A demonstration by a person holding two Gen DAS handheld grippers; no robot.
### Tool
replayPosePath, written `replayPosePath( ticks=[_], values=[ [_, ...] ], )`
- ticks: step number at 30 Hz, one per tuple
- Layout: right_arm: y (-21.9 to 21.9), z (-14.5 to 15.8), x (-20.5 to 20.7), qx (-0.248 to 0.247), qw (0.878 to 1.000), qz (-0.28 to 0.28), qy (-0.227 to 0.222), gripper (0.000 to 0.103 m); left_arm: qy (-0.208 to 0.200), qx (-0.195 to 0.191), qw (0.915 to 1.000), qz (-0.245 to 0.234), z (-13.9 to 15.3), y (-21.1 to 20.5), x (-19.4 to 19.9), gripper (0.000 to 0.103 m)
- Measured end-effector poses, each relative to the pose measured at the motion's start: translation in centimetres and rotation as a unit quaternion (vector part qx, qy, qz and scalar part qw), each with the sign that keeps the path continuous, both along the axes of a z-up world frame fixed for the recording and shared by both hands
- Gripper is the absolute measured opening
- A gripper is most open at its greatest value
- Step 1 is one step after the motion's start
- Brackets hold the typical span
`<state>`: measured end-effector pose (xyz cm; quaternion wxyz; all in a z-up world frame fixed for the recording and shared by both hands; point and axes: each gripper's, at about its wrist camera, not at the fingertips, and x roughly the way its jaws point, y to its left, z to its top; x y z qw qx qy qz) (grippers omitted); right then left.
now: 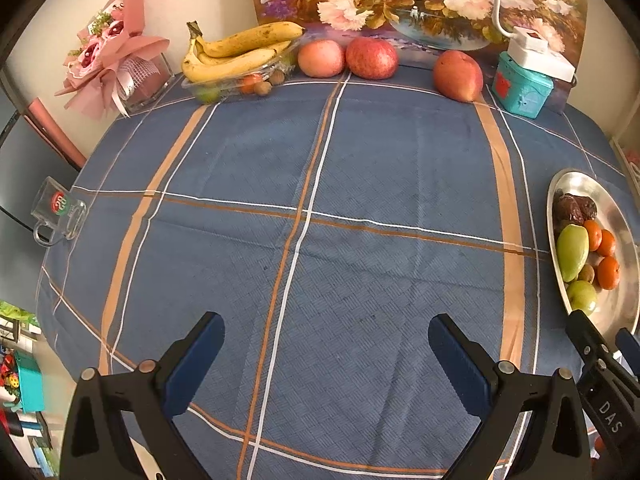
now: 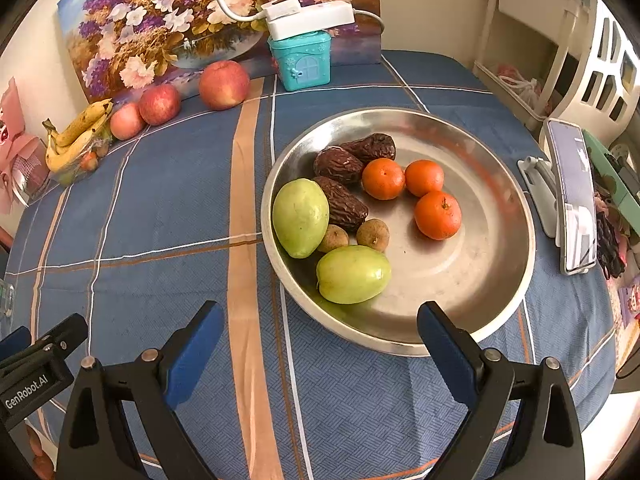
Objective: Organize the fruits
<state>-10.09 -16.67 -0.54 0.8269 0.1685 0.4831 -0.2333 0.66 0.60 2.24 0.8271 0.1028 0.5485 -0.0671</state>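
Both grippers, left (image 1: 326, 350) and right (image 2: 320, 338), are held spread and empty above the tablecloth (image 1: 320, 208). Small fruits are gathered in the metal bowl (image 2: 500, 280); apples (image 1: 372, 58) and bananas (image 1: 236, 54) are lined along the painting. Whether sorting is starting or finished cannot be judged.

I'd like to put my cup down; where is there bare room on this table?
The blue cloth between the metal dish and the glass mug is bare. The far edge is crowded: bananas, apples, teal box.
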Motion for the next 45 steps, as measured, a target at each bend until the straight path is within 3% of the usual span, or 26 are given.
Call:
replayPosePath(
  ticks=[45],
  values=[
    [-0.48,-0.19,-0.15,0.001,1.0,0.0,0.002,0.097,0.007,-0.001,1.0,0.006,-0.08,0.25,-0.01,0.103]
  ],
)
